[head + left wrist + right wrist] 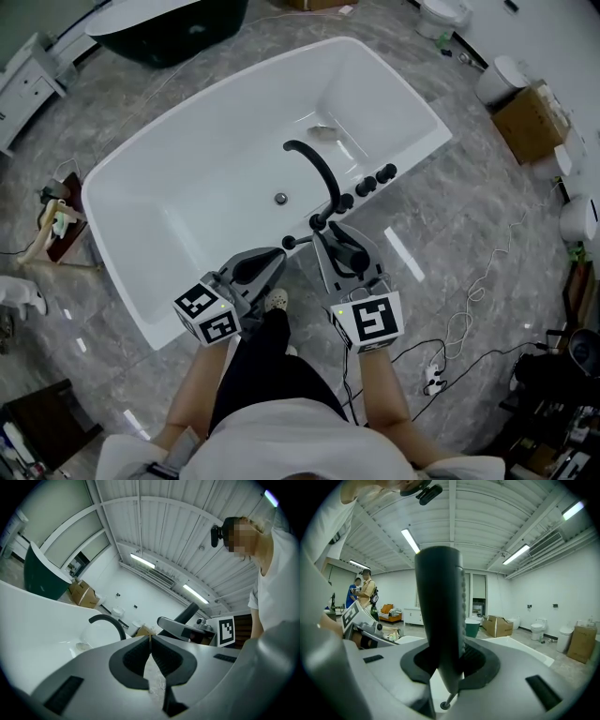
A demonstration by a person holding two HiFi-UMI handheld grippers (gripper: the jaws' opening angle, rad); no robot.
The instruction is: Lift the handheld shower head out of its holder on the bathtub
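Head view: a white bathtub [216, 103] lies slantwise below the person, with a black curved spout [314, 164] and a row of black knobs [375, 180] on its near rim.
Shower head: the dark shower head [439, 620] stands upright in the right gripper [339, 239], over the bathtub's near rim just beside the spout's base.
Right jaws: they pinch the shower head's handle from both sides, pads against it. A thin stem with a small ring shows under its lower end.
Left jaws: the left gripper [151, 641] has its jaws pressed together with nothing between them.
Holder: probably the small black fitting [319, 223] on the bathtub's rim, just ahead of the right gripper. I cannot tell whether the handle's foot is fully clear of it.
Step in hand: drawing the shower head straight up out of the holder, likely near its end.
Doing it well: lift along the handle's own line and hold it upright so the foot does not bind. Watch that the hose below runs free and does not tug the handle through the pads.
Right hand pose: the forearm reaches forward to the bathtub's rim, and the gripper points roughly level with its marker cube nearest the person.
Left hand pose: held beside the right, near the bathtub's rim and apart from the fittings, pointing level across the bathtub.
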